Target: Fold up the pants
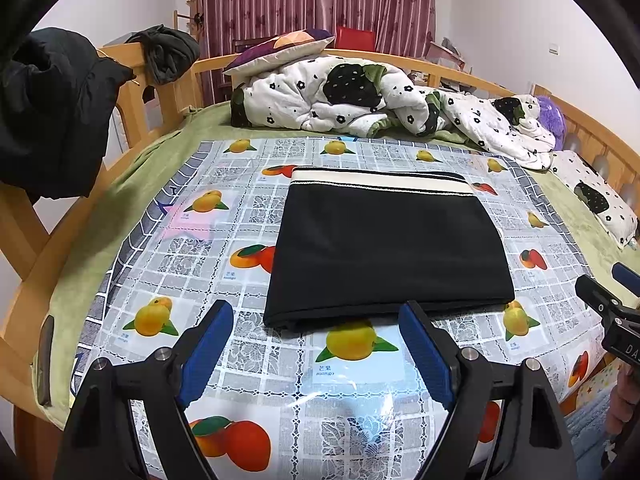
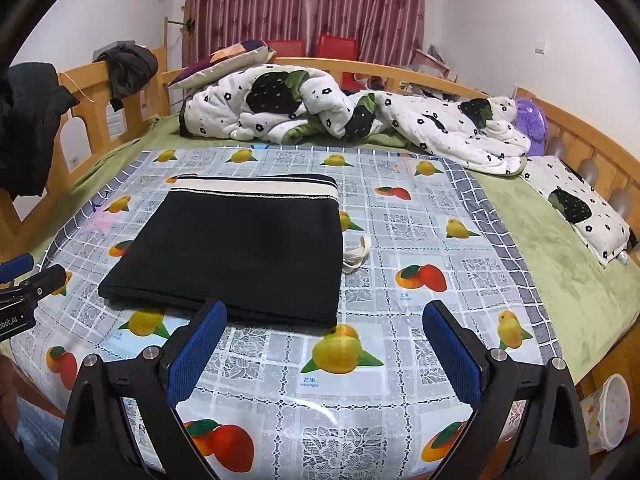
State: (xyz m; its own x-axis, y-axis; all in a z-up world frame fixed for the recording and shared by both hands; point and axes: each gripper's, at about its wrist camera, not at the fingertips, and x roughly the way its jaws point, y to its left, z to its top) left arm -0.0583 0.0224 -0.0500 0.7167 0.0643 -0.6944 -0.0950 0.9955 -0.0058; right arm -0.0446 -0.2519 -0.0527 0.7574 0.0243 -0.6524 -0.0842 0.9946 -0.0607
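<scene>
- Left wrist view: the pants (image 1: 384,248) lie folded into a neat black rectangle on the fruit-print tablecloth (image 1: 348,384), pale waistband at the far edge. Looks pretty much done to me; if anything, just square the near edge without dragging the layers. The left gripper (image 1: 320,344) is spread wide, just short of that edge, holding nothing.
- Right wrist view: the right gripper (image 2: 324,350) is also wide open and empty, near the pants' front corner. A loose white drawstring (image 2: 356,256) pokes out the side, worth tucking in.

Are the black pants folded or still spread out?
Folded: the black pants lie as one compact rectangle on the fruit-print cloth, layered near edge, waistband at the far end.
</scene>
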